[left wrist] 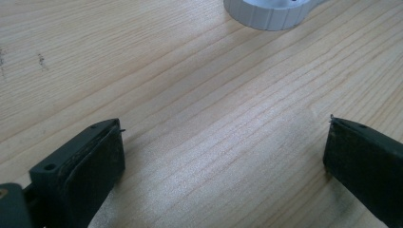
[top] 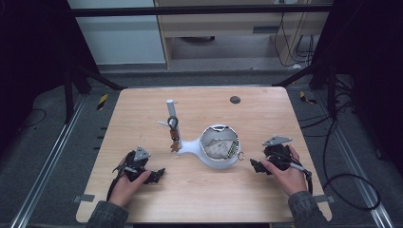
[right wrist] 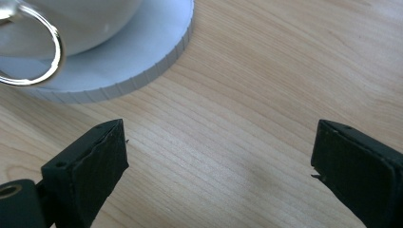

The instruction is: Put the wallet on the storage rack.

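Right gripper (right wrist: 218, 156) wide open, empty, low on the pale wooden surface (right wrist: 266, 71); white round ceramic pot (top: 218, 147) mid-frame, its metal ring (right wrist: 33, 52) upper left, possibly the target. Best approached level.

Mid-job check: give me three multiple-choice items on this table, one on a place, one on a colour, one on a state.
1. The metal ring hangs where?
A. on the white holder's side facing the right tool
B. on the upright post
C. flat on the table

2. The holder's round base is:
A. black
B. white
C. red

3. The left tool is:
A. shut on keys
B. shut, holding nothing
C. open

A: the ring hangs beside the holder.
B: the ribbed disc is white.
C: bare wood shows between the jaws.
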A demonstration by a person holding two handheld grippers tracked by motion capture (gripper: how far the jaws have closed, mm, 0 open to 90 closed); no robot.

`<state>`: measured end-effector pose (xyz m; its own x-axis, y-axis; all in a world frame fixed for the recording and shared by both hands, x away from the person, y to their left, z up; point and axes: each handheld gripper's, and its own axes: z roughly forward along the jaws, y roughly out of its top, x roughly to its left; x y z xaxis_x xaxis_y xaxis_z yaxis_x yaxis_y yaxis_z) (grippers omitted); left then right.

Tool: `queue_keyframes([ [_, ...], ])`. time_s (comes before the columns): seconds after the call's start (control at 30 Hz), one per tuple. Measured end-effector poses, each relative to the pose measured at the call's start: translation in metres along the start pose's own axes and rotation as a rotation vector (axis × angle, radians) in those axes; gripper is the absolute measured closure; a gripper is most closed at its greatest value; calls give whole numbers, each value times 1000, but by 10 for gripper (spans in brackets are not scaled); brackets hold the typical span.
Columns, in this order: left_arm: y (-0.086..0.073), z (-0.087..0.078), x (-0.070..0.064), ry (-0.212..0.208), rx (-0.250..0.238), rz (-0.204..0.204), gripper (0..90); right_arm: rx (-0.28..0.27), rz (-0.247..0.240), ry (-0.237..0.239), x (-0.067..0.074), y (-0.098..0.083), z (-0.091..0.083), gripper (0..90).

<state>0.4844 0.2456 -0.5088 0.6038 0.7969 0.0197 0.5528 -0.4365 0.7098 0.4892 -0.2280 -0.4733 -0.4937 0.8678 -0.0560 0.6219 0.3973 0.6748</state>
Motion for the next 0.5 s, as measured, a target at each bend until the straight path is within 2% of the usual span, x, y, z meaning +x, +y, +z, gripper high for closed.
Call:
queue_keyframes([
  [0.27,0,0,0,0,0,0,0,24,34,-4,-6,-10,10,50],
  [0.5,0,0,0,1,-2,-1,0,18,56,-17,-11,-14,14,48],
])
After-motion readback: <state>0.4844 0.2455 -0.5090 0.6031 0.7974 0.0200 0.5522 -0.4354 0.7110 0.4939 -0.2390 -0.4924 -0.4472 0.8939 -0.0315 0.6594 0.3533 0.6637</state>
